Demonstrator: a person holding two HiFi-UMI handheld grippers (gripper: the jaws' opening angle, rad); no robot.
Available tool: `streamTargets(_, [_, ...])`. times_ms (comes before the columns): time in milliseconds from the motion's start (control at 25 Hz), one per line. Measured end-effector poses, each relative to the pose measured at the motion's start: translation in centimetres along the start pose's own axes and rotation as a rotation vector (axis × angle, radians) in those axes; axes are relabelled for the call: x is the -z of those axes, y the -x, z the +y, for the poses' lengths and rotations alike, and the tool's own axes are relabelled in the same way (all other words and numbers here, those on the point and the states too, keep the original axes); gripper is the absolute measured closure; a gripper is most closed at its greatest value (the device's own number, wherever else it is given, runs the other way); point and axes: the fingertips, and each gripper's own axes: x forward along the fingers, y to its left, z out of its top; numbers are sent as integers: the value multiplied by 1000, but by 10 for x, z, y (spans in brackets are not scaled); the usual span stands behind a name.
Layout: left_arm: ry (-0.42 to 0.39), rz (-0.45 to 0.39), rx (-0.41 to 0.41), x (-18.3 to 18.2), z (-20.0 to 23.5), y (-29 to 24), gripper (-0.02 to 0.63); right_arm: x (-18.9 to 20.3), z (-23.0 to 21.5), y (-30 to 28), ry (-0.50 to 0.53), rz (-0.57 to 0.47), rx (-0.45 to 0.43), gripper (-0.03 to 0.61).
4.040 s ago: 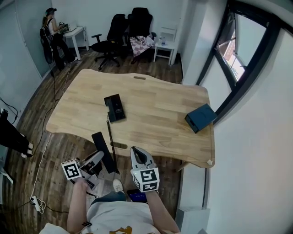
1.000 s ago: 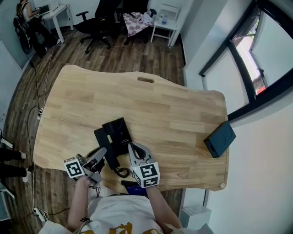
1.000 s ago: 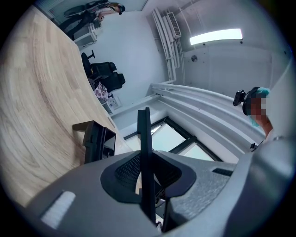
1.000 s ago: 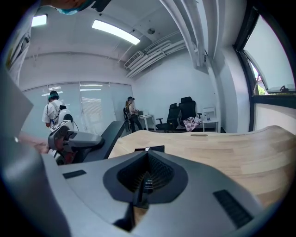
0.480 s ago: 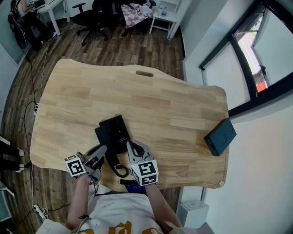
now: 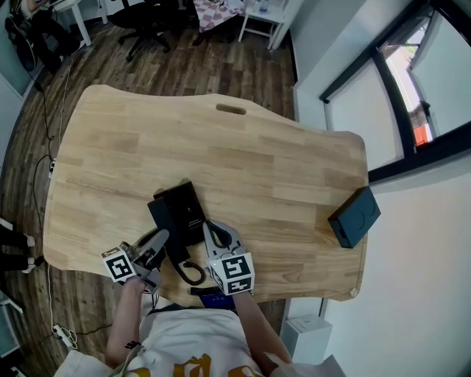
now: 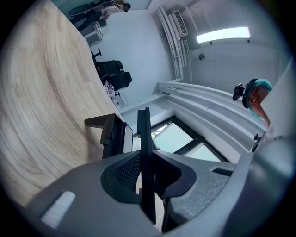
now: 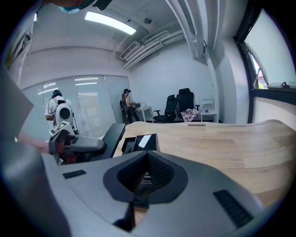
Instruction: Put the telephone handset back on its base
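Note:
The black telephone base lies on the wooden table near its front edge. My left gripper is shut on the black handset, which hangs just left of the base, its cord looping toward me. In the left gripper view the handset stands edge-on between the jaws, with the base beyond. My right gripper sits just right of the base, jaws shut with nothing clearly in them. The right gripper view shows the base, the handset and the left gripper.
A dark blue box rests at the table's right edge. Office chairs and a small white table stand on the wood floor beyond the far edge. A window frame runs along the right.
Both grippers have sunk a little toward the table, with the handset still in the left one beside the base. The head camera has shifted, so the table sits slightly higher in view.

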Motion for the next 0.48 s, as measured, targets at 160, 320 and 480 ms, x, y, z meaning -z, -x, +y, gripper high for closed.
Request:
streamTargets(160, [9,13,-12,2,8,-4,537,2,-5,-4,-6,9,6,572])
streamTargets(320, [12,22,-20,2,14,-8,537,1,-8,-10,-7,13,7,572])
streamTargets(480, [19,23,-36,2,22,-10,537,5,-11,-13,10,26,5,572])
